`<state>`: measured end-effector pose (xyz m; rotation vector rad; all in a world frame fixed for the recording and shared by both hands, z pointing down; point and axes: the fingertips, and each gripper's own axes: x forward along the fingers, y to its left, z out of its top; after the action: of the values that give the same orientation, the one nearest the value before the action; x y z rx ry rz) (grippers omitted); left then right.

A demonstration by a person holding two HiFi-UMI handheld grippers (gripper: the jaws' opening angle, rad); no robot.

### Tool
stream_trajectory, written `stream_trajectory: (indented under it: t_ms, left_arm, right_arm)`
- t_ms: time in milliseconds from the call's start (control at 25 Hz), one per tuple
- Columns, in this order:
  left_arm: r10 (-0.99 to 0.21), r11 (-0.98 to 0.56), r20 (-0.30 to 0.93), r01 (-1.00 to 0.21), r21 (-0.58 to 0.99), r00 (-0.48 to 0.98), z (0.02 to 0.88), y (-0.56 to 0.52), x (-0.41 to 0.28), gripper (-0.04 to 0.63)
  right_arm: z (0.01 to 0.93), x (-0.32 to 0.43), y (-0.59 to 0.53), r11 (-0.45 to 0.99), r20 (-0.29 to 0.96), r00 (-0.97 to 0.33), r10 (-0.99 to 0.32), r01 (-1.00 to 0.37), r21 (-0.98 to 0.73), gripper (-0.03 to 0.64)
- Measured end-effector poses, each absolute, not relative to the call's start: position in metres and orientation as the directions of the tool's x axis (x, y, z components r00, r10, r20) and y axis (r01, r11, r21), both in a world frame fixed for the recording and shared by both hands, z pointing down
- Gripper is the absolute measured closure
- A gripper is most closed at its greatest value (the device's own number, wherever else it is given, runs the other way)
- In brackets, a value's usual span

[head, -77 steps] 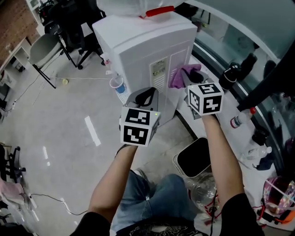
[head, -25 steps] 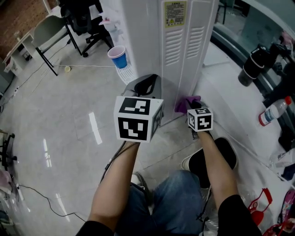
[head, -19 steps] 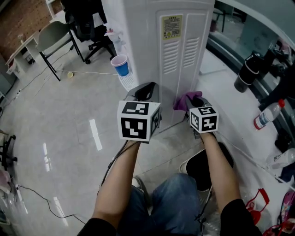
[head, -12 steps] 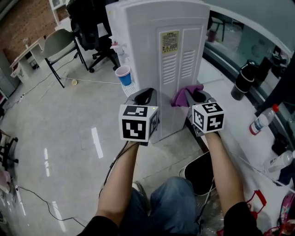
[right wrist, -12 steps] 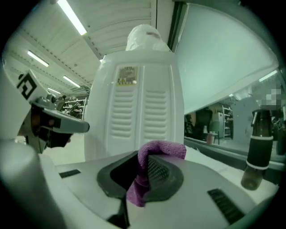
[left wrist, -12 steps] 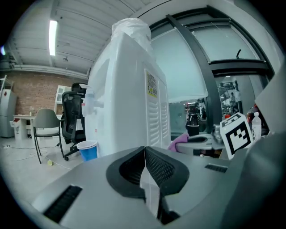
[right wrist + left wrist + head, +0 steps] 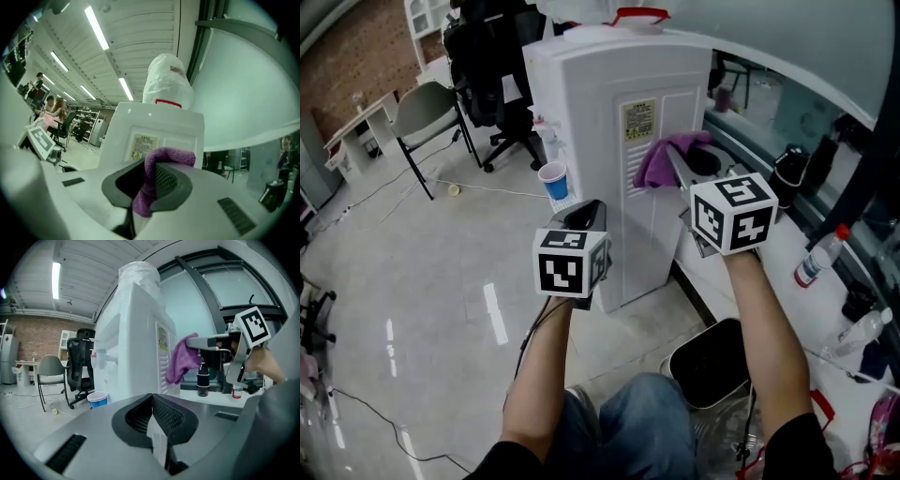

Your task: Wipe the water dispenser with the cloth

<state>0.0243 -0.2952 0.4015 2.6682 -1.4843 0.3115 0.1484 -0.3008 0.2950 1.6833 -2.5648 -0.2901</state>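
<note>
The white water dispenser [image 7: 600, 122] stands in front of me, its back panel with a label facing me. My right gripper [image 7: 682, 157] is shut on a purple cloth [image 7: 656, 159], which it holds against the upper back panel beside the label. In the right gripper view the cloth [image 7: 152, 180] hangs between the jaws in front of the dispenser [image 7: 154, 131]. My left gripper [image 7: 589, 210] hangs lower, at the dispenser's left corner, shut with nothing in it. From the left gripper view I see the dispenser [image 7: 133, 333] and the cloth [image 7: 182, 363].
A blue cup [image 7: 552, 180] sits under the dispenser's taps. A grey chair [image 7: 424, 111] and a black office chair [image 7: 487, 56] stand at the back left. A black bin [image 7: 711, 364] is by my knee. On the counter at right stand a black flask [image 7: 787, 171] and a bottle [image 7: 811, 259].
My right gripper has carried the cloth up the back panel, from near the floor to beside the label. The left gripper has stayed low and shut.
</note>
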Motion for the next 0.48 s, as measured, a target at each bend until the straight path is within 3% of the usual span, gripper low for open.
stream_trajectory:
  t_ms: [480]
  left_arm:
    - [-0.853,-0.505,0.178,-0.862,-0.046,0.491,0.384,-0.291,0.006,0.568]
  right_arm:
    - [0.163,0.118,-0.301,0.401,-0.244,-0.448,-0.86,-0.889,0.221,0.584]
